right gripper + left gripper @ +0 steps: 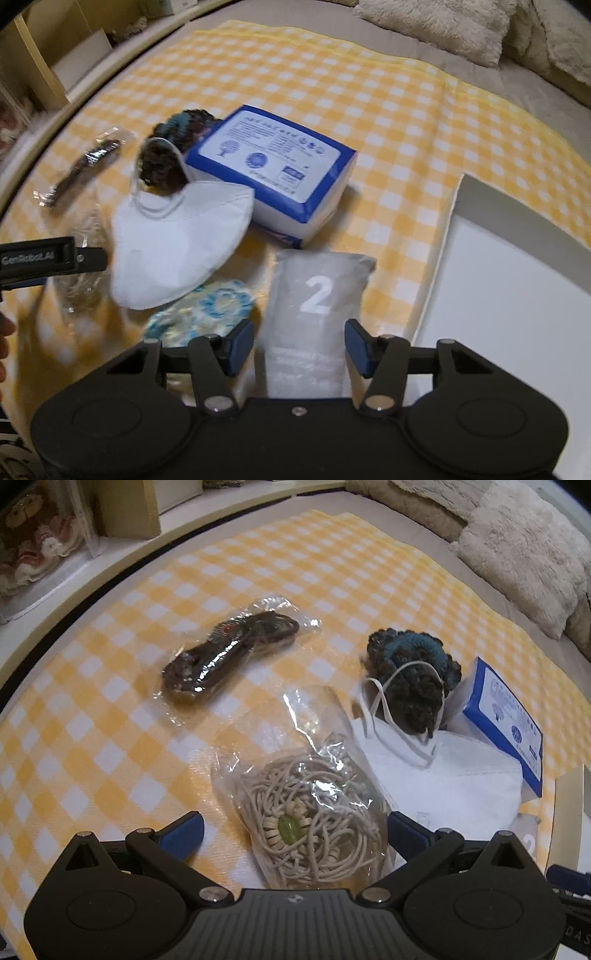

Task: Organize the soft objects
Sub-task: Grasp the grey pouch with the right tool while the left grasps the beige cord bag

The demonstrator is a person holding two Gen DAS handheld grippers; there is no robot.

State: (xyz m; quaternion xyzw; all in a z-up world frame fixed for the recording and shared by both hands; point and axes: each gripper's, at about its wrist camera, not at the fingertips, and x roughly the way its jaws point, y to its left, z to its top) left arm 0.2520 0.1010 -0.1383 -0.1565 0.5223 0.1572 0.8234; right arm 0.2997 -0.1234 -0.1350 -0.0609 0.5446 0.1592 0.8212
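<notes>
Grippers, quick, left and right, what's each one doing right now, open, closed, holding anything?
Left gripper: open, fingers either side of the bagged beige cord, not gripping it.
Right gripper: open, straddling the grey packet marked 2, pads not pressing on it.

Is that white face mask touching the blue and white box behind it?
Touching. In the right wrist view the white face mask has its upper right edge lying against the front lower wall of the blue and white box, with no cloth showing between them.

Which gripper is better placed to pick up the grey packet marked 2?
The right gripper: the packet lies between its open fingers, which do not yet press it. The left gripper straddles the bag of beige cord instead.
</notes>
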